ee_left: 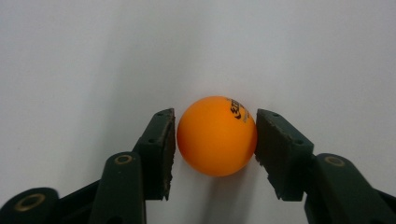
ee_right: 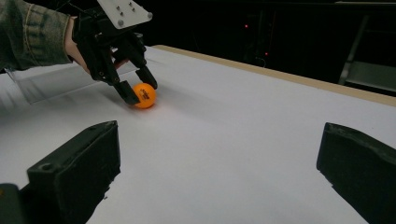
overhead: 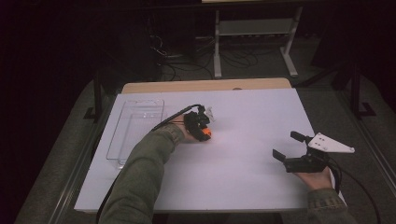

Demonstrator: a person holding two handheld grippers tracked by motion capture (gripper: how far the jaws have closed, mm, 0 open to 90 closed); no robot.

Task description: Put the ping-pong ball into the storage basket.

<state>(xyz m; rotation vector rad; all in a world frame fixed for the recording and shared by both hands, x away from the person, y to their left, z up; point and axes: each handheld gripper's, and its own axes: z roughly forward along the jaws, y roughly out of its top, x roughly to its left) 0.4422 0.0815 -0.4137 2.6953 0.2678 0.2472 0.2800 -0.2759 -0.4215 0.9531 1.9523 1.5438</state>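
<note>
Ball: orange, at the left hand-held gripper, table centre.
Tray: clear, at 9 o'clock.
Right hand-held gripper: 4 o'clock, jaws apart.

Dim room; soft shadows; slight blur

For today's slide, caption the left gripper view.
Left gripper closed on an orange ball resting on the white table.

One orange ball, one clear tray, two grippers
</note>
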